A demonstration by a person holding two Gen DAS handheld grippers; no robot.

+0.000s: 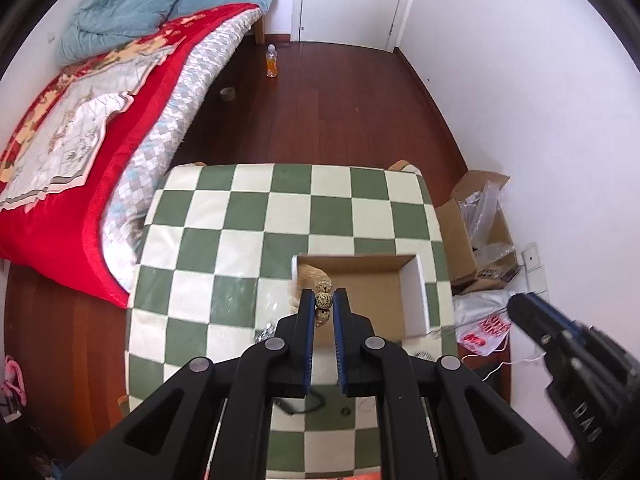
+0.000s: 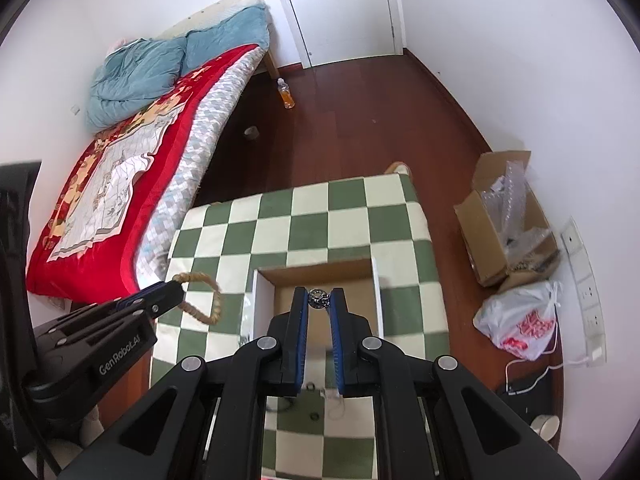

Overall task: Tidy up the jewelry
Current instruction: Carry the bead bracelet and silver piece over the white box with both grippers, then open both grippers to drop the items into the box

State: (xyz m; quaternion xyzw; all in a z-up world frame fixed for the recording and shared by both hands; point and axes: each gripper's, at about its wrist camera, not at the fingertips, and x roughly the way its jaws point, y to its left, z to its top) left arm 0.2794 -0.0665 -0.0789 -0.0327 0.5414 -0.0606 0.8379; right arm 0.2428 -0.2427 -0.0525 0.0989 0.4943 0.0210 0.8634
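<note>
Two grippers, each carrying one piece of jewelry, hang above a table (image 1: 224, 216) covered in a green-and-white checked cloth. Next in size is the open cardboard box (image 2: 320, 274) with white side walls, standing on the near right part of the cloth; its brown floor looks bare wherever it is visible, though the grippers hide part of it, so by these views nothing can be confirmed as stowed yet.

The left gripper (image 1: 323, 300) is clamped on a beaded bracelet (image 2: 202, 298), a loop of tan speckled beads. In the right wrist view the loop dangles over the cloth, just left of the box and outside it; in the left wrist view the beads sit between the blue pads at the box's near left corner.

The right gripper (image 2: 319, 298) is pinched narrowly on a small silver ornament (image 2: 318, 298), held over the box interior; its exact kind is too small to tell.

Smallest of all, a dark ring (image 2: 313, 405), a dark cord loop (image 1: 304, 404) and some glinting silver bits (image 1: 264, 334) lie loose on the cloth nearer the person.

Judged from this, sorting is at an early-to-middle stage: two items are in transit, none released, and several pieces remain to be collected.
</note>
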